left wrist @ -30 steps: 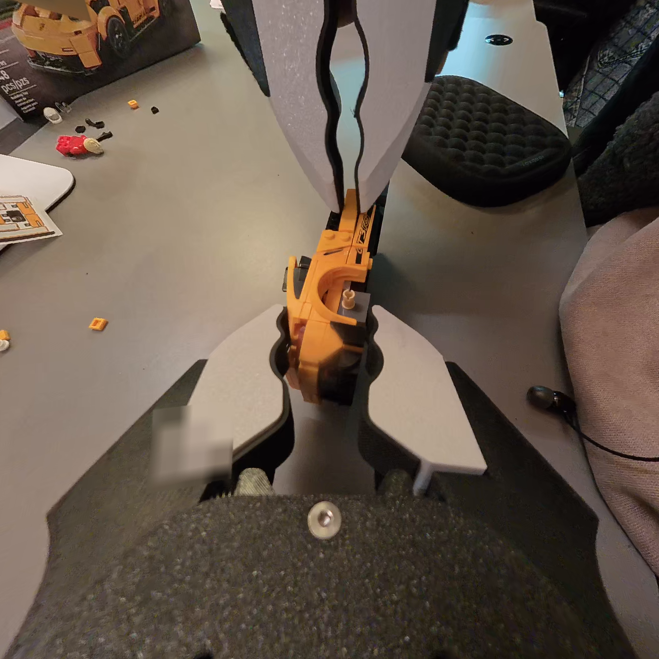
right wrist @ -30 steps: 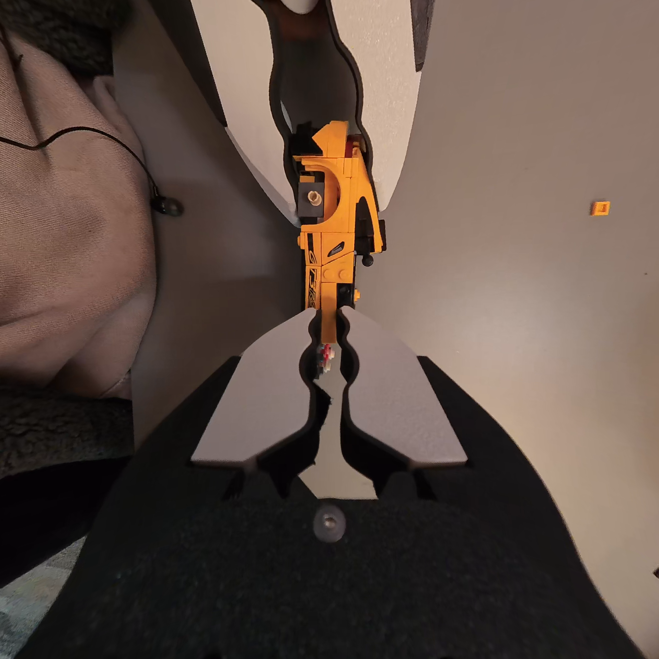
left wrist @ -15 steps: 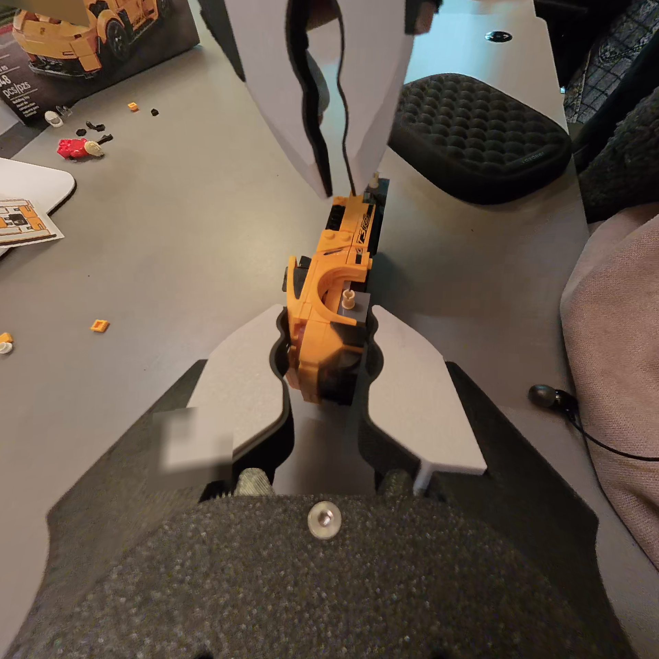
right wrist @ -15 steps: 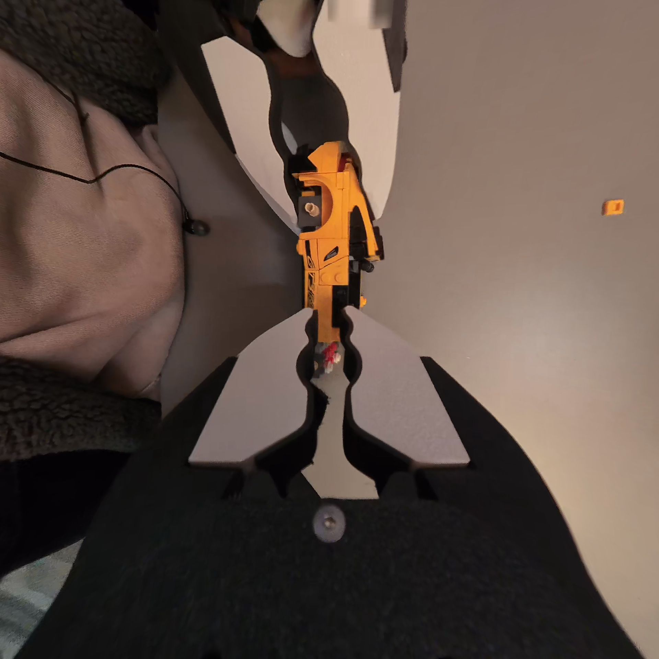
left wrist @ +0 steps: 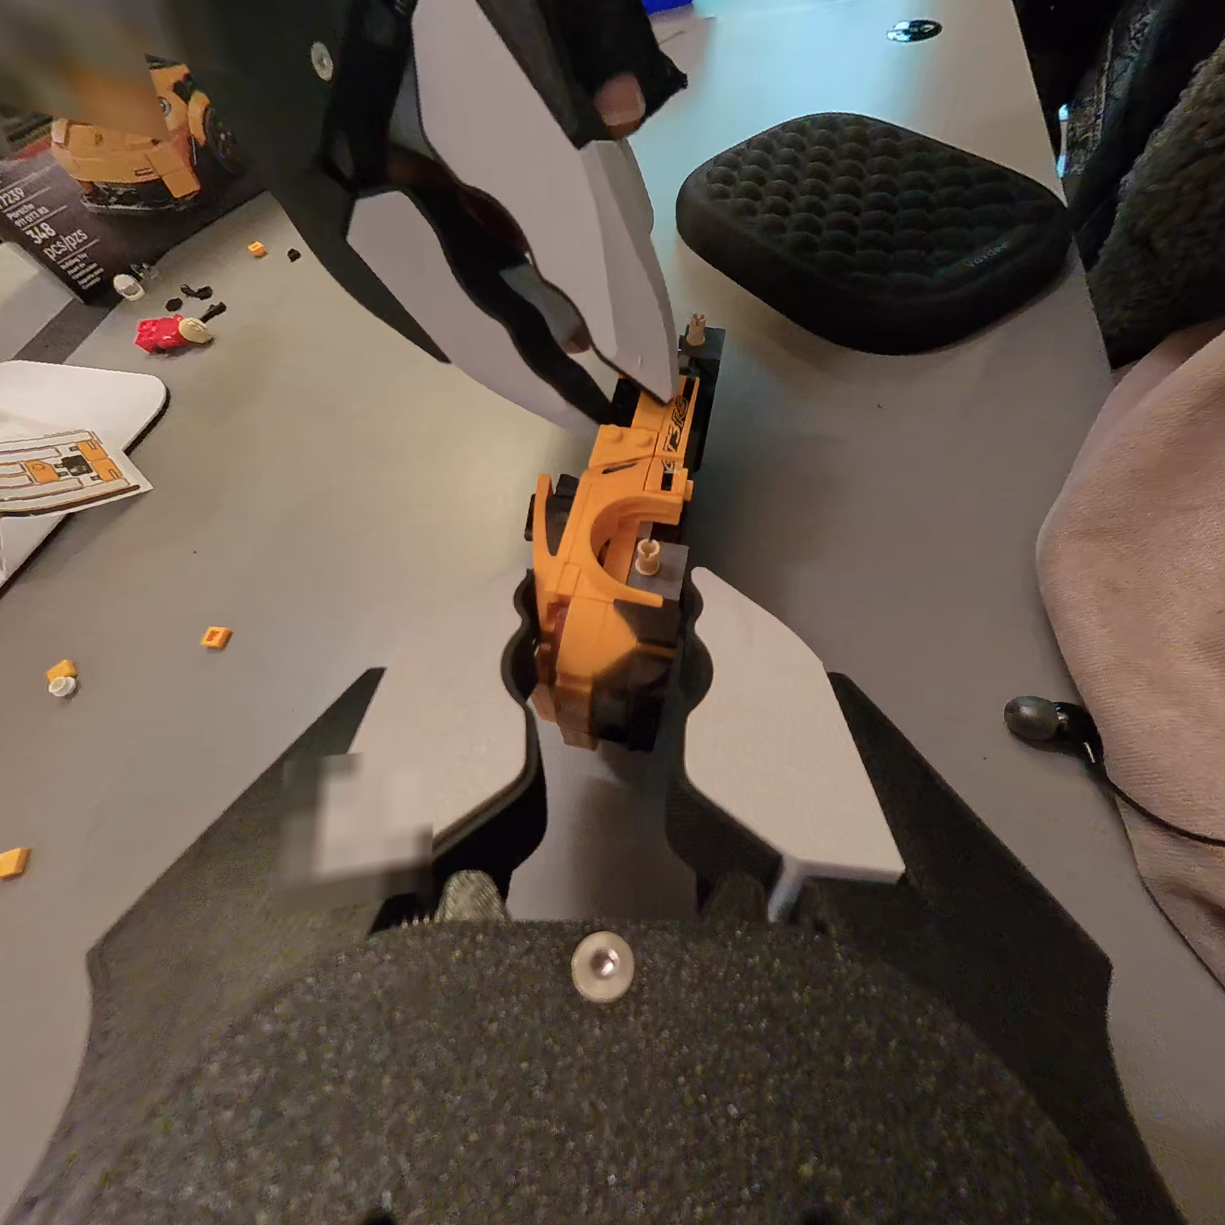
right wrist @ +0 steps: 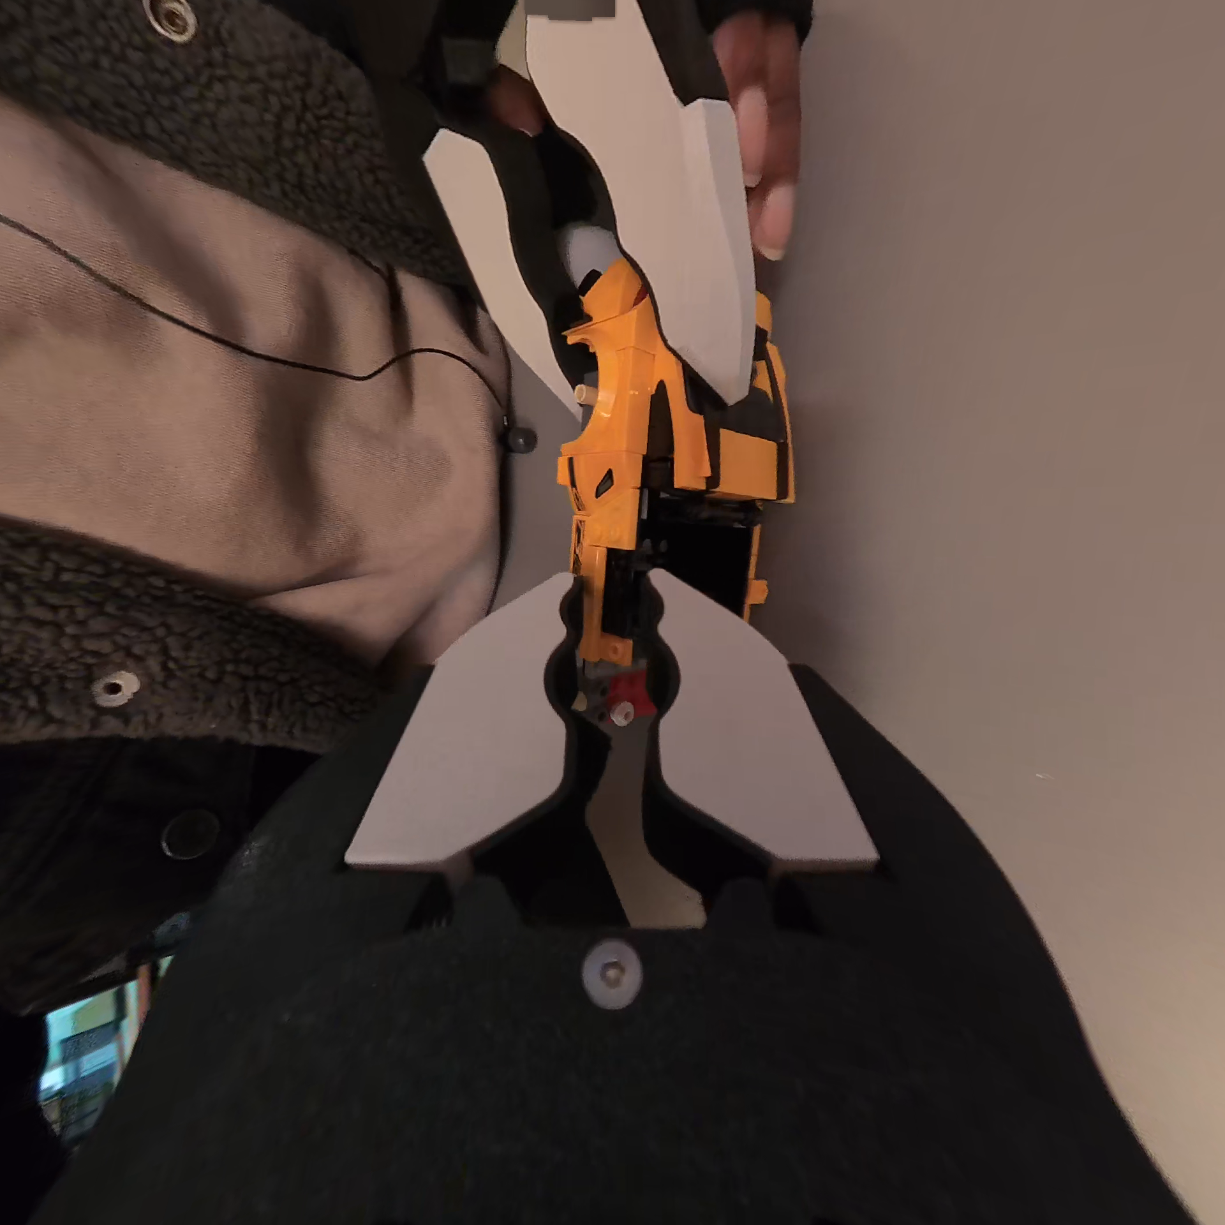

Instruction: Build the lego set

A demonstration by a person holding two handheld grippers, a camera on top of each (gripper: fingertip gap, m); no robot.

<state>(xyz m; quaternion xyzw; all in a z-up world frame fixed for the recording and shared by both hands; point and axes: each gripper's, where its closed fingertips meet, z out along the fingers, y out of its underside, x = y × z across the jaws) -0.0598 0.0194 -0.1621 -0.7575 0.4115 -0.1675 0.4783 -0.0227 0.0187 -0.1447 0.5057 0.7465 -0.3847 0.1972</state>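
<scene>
1. The left gripper [left wrist: 600,636] is pinching one end of an orange and black brick-built toy car [left wrist: 616,563]; its two pale grey fingers are pressing on the model's sides, one on the orange body, the other on the black underside.
2. The toy car is turned on its side and is stretching away from the left gripper above a grey table [left wrist: 331,530]. A wheel arch with a small tan axle pin [left wrist: 648,555] is facing upward.
3. The right gripper [right wrist: 610,596] is meeting the car from the opposite end. In the right wrist view its fingers are sitting around a narrow orange and black edge of the model, with a red piece [right wrist: 628,689] showing between them farther back. The picture is blurred there, so whether the pads are pressing on the car cannot be told.
4. In the left wrist view the right gripper [left wrist: 630,391] is coming down from the top, tilted, with one fingertip lying against the far end of the car.
5. A person's hand [right wrist: 762,132] is showing behind the left gripper in the right wrist view.
6. A black padded cushion [left wrist: 868,225] is lying on the table, beyond the car and to its right.
7. Small loose bricks, among them an orange tile [left wrist: 216,636] and a red piece [left wrist: 159,331], are lying scattered on the left of the table, well apart from the car.
8. A toy box [left wrist: 119,192] bearing a picture of an orange car and a printed instruction sheet [left wrist: 59,470] are lying at the far left.
9. Beige fabric [left wrist: 1153,596] with a thin black cord [left wrist: 1074,736] is lying at the right edge of the table.
</scene>
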